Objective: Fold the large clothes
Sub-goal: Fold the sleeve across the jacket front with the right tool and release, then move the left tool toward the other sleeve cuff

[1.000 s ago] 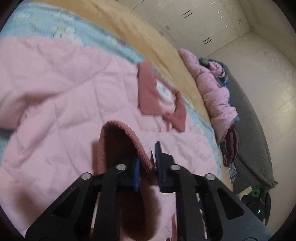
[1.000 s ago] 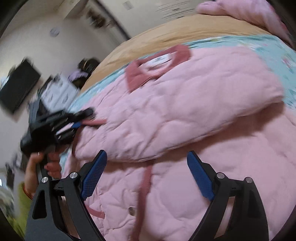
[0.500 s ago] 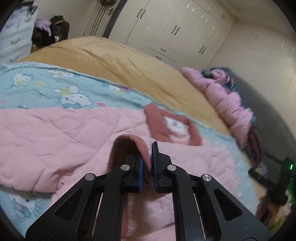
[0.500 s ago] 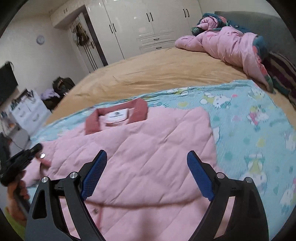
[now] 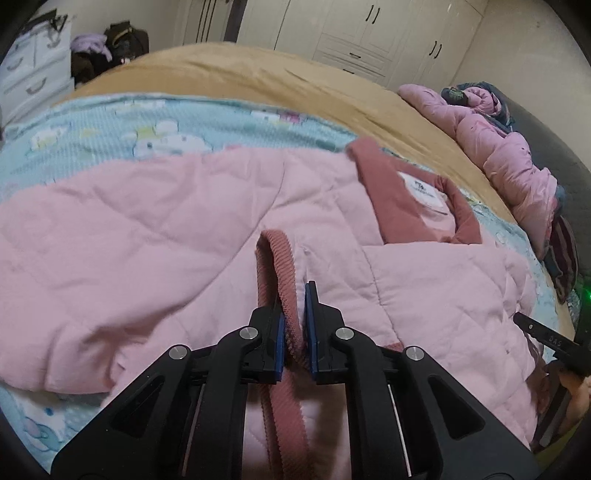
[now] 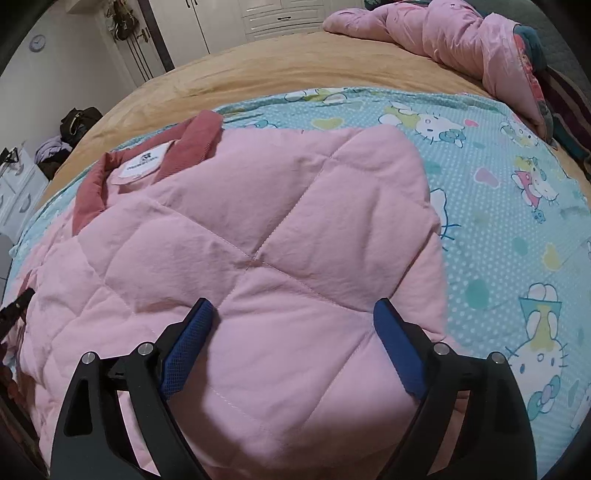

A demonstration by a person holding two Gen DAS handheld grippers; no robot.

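A white label (image 5: 424, 190) sits inside the dusty-red corduroy collar (image 5: 391, 206) of the pink quilted jacket (image 5: 184, 229); it carries a small dark logo and a line of print, too small and soft to read in either view. On the right edge of the left wrist view, a black part of the other tool bears pale letters that look like "DAS", though they are not sharp enough to be sure.

The jacket lies spread on a blue cartoon-cat blanket (image 6: 517, 221) over the tan bed (image 5: 295, 81). Its long axis runs from the collar at the far side of the blanket toward the cameras, with the collar pointing toward the white wardrobes (image 5: 369, 33). In the right wrist view 1 side is folded over the body, leaving a rounded quilted panel with a straight edge beside the bare blanket.

The left gripper (image 5: 294, 328) has its jaws closed on the ribbed red cuff (image 5: 280, 266) of a sleeve, which loops up in front of the blue pads above the jacket's front.

The right gripper (image 6: 291, 345) hangs over the folded panel with its jaws wide open, nothing pinched between them.

A second pink puffy garment (image 6: 443, 40) lies heaped at the far edge of the bed.
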